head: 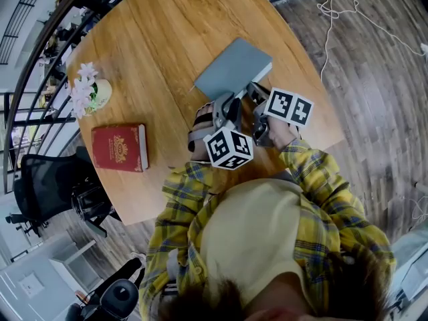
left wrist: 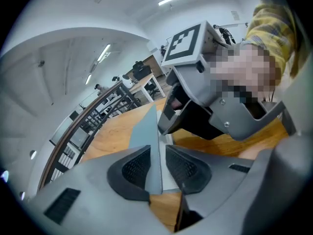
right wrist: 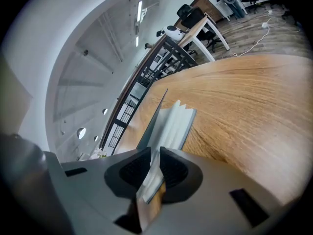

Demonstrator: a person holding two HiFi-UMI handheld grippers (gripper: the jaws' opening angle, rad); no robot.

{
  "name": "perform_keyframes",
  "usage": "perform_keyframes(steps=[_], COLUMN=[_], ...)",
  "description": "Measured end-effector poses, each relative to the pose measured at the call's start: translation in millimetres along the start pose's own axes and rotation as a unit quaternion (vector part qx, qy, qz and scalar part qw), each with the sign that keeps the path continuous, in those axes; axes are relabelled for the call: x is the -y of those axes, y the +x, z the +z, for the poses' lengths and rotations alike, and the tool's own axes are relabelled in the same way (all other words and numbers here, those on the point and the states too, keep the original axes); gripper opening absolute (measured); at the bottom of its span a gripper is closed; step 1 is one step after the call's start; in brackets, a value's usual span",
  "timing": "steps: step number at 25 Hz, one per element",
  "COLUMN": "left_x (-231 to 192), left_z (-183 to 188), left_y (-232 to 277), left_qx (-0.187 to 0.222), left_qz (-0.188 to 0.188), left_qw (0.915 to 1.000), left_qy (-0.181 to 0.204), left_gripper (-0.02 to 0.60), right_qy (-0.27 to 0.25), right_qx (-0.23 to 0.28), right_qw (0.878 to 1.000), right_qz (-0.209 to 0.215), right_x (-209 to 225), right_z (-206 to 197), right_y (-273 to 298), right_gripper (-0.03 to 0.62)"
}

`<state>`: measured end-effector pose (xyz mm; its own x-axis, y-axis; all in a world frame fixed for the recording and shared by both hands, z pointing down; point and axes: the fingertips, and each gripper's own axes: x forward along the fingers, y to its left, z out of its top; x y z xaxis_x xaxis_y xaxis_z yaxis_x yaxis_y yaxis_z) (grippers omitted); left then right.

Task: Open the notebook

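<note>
A grey notebook [head: 234,69] lies on the round wooden table [head: 154,32], just beyond both grippers. In the left gripper view the grey cover [left wrist: 146,131] stands on edge between the jaws of my left gripper [left wrist: 157,168]; a narrow gap shows beside it, so the jaws are open. The right gripper's body [left wrist: 205,111] hangs close in front of it. In the right gripper view my right gripper [right wrist: 155,168] is shut on the near edge of the notebook [right wrist: 173,124], with the cover lifted and the white pages fanned. In the head view both grippers [head: 224,104] [head: 254,93] meet at the notebook's near edge.
A red book [head: 119,147] lies at the table's left side, and a small pot of pale flowers [head: 87,89] stands beyond it. A black chair [head: 47,179] is off the table's left edge. A white cable [head: 334,12] trails on the wooden floor at the right.
</note>
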<state>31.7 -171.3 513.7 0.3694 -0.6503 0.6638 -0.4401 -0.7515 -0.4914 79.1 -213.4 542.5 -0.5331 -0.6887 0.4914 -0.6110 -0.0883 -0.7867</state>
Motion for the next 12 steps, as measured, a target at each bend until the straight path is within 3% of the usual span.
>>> perform_keyframes(steps=[3, 6, 9, 12], left_x=[5, 5, 0, -3], left_z=[1, -1, -12, -26], left_y=[-7, -5, 5, 15], left_qx=[0.019, 0.017, -0.009, -0.043], left_qz=[0.014, 0.056, 0.100, 0.120], left_qw=[0.9995, 0.9955, 0.9873, 0.9797], left_qy=[0.021, 0.075, 0.123, 0.155], left_gripper=[0.149, 0.204, 0.215, 0.213], right_qy=[-0.010, -0.023, -0.031, -0.034], right_qx=[0.006, 0.010, 0.013, 0.012], right_qw=[1.000, 0.999, 0.999, 0.999], right_qz=[0.012, 0.020, 0.025, 0.028], right_x=[-7, -14, -20, -22], right_z=[4, 8, 9, 9], right_y=[-1, -3, -3, -3], right_gripper=[0.109, 0.104, 0.103, 0.103])
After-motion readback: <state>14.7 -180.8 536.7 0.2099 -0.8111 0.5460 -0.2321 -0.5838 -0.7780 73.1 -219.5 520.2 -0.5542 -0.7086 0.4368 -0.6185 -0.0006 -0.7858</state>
